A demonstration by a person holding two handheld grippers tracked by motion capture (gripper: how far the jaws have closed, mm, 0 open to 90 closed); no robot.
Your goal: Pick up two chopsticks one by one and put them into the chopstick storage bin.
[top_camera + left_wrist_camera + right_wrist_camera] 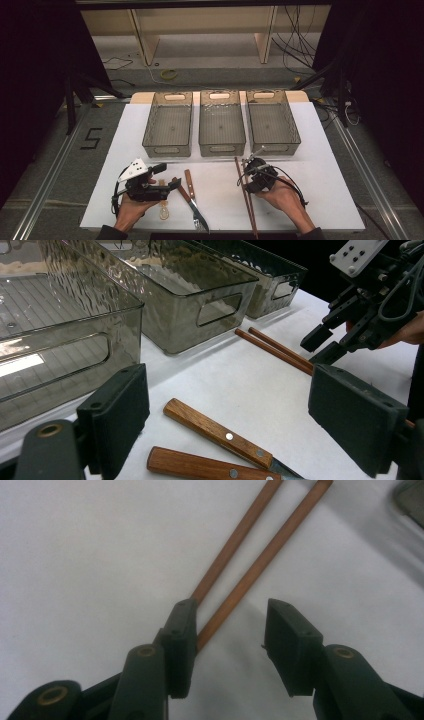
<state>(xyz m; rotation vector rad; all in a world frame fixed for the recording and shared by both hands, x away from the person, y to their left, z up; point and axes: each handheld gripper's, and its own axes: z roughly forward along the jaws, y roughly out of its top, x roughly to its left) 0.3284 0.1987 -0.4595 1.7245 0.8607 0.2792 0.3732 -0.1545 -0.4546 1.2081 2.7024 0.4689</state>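
Now you are lowering your right gripper [230, 645] over the chopsticks [250, 555], jaws spread and not pinching them; your left gripper [230, 425] is hanging wide open near the knives [220, 432].

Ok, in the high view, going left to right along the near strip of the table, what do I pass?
Left gripper → wooden-handled knife → pair of chopsticks → right gripper, whose jaws stand apart at the chopsticks.
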